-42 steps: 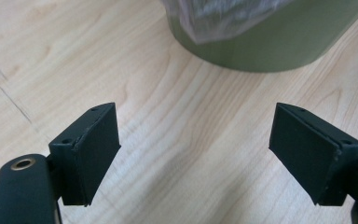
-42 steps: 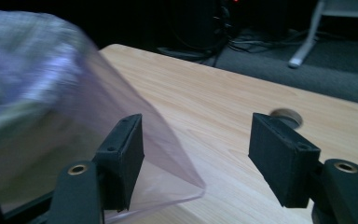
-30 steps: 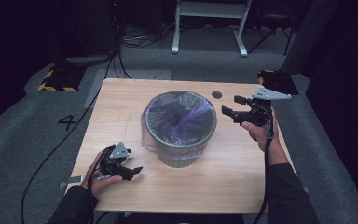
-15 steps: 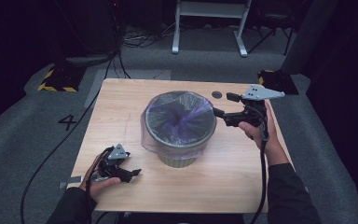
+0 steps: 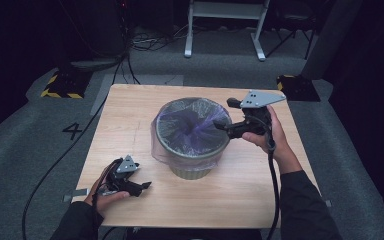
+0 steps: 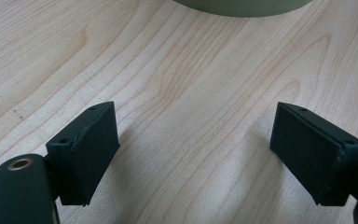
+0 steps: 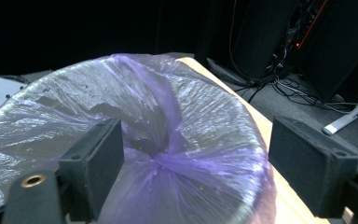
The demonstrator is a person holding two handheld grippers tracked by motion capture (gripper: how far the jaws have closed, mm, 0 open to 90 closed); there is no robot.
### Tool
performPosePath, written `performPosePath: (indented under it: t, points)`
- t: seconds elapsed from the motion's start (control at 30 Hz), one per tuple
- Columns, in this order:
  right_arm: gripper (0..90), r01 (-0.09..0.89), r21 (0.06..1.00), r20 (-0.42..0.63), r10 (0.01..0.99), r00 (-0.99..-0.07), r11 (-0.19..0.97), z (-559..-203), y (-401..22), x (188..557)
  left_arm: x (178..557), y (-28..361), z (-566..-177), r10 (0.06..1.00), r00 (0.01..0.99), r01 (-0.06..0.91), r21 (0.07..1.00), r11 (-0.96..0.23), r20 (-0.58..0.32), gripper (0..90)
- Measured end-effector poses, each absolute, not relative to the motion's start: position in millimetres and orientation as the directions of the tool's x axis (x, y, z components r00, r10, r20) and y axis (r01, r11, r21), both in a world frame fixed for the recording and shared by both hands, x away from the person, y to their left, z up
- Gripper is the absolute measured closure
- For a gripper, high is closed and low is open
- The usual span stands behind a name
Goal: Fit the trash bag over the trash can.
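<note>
A: Status on the right gripper [image 5: 223, 114]?

B: It has come in from the right side of the table [image 5: 130, 115] and now hangs over the right rim of the bin [image 5: 192, 170]. A second ago it sat out beside the bin, clear of the rim.

A: Jaws?

B: Apart, and they have just been opening wider. In the right gripper view the bag [image 7: 135, 135] lies below and between them, but the pads aren't pressing on any plastic. Nothing is gripped.

A: Where's the bag?

B: It's a purple liner, stretched over the bin's mouth, with its skirt hanging down the outside wall. The middle is sucked or twisted down into a funnel [image 7: 165, 158]. The bin stands mid-table.

A: So what's the read?

B: Looks like a pre-grasp: widen, then reach in. My guess is it goes for the gathered plastic at the centre or the film near the rim, either to seat the liner or to pull it. I can't tell which from here.

A: Left side?

B: The left gripper [image 5: 145, 186] hasn't moved. It rests on the table at the near left, well apart from the bin. Its jaws are wide apart with only bare wood between them, and the bin's green base [image 6: 242, 7] sits just ahead of it.

A: Risk?

B: The film is thin. If the jaws close on a shallow pinch it will slip or tear.
</note>
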State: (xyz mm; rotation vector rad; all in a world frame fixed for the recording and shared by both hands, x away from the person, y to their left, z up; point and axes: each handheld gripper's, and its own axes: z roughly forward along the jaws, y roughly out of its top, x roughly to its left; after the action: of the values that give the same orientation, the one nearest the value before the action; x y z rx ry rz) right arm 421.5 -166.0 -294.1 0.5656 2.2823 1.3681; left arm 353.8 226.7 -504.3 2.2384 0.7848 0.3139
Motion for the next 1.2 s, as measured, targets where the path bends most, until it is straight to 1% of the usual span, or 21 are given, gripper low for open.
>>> performPosePath:
  t: [0.2,0.5,0.63,0.73,0.93,1.1,1.13,1.2]
  points:
    - [17.4,0.126,0.876,-0.155,0.52,-0.84,0.465,-294.9,-153.9,422.6,353.6,226.7,-504.3,0.622,0.783,0.443,0.712,-0.545,-0.01,14.8]
    - [17.2,0.137,0.856,-0.166,0.517,-0.84,0.498,-296.5,-142.2,429.6,353.6,226.7,-504.3,0.622,0.783,0.442,0.712,-0.546,-0.01,14.7]
    - [19.5,0.168,0.858,-0.136,0.531,-0.837,0.485,-301.3,-139.8,437.5,353.6,226.7,-504.3,0.622,0.783,0.442,0.712,-0.546,-0.01,14.7]
    - [19.4,0.177,0.856,-0.121,0.522,-0.845,0.485,-302.9,-136.9,440.3,353.6,226.7,-504.3,0.622,0.783,0.442,0.712,-0.546,-0.011,14.7]
    - [19.0,0.185,0.831,-0.132,0.509,-0.85,0.525,-305.5,-126.9,441.2,353.6,226.7,-504.3,0.622,0.783,0.442,0.712,-0.545,-0.01,14.7]
    - [19.5,0.174,0.794,-0.159,0.476,-0.865,0.582,-308.9,-117.3,439.9,353.6,226.6,-504.3,0.622,0.783,0.443,0.712,-0.545,-0.01,14.8]
    - [19.8,0.175,0.787,-0.164,0.473,-0.866,0.592,-309.4,-116.3,440.0,353.6,226.6,-504.3,0.622,0.783,0.443,0.712,-0.545,-0.01,14.7]
    - [23.4,0.182,0.774,-0.154,0.458,-0.875,0.606,-310.9,-114.5,440.8,353.7,226.6,-504.3,0.622,0.783,0.443,0.712,-0.545,-0.01,14.7]
